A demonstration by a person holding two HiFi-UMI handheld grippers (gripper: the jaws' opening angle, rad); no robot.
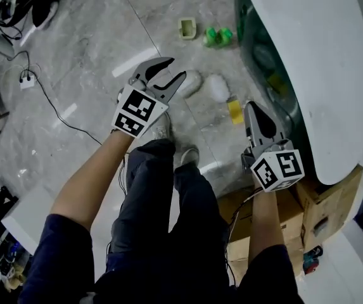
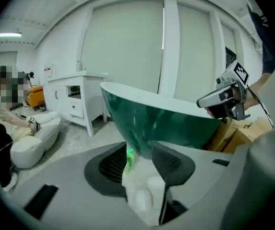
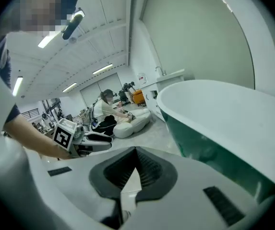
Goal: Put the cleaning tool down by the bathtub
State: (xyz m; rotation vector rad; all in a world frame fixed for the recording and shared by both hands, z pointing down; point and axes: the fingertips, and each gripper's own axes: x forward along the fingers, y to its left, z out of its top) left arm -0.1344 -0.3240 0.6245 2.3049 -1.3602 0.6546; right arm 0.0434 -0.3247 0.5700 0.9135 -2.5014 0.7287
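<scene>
Beside the bathtub [image 1: 324,56], the fluffy white cleaning tool [image 1: 218,87], judged soft and light, is best pinched mid-body; the left gripper [image 1: 177,68] is spread empty, the right gripper [image 1: 252,106] closed empty.

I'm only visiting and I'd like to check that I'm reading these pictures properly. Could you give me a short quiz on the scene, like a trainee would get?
1. True or false: the left gripper has its jaws apart with nothing between them.
2. Multiple choice: what colour is the outer wall of the bathtub? A) red B) green C) black
3. Short answer: which is closer to the bathtub, the left gripper or the right gripper?

Key: 1 true; 2 B; 3 the right gripper.
</scene>
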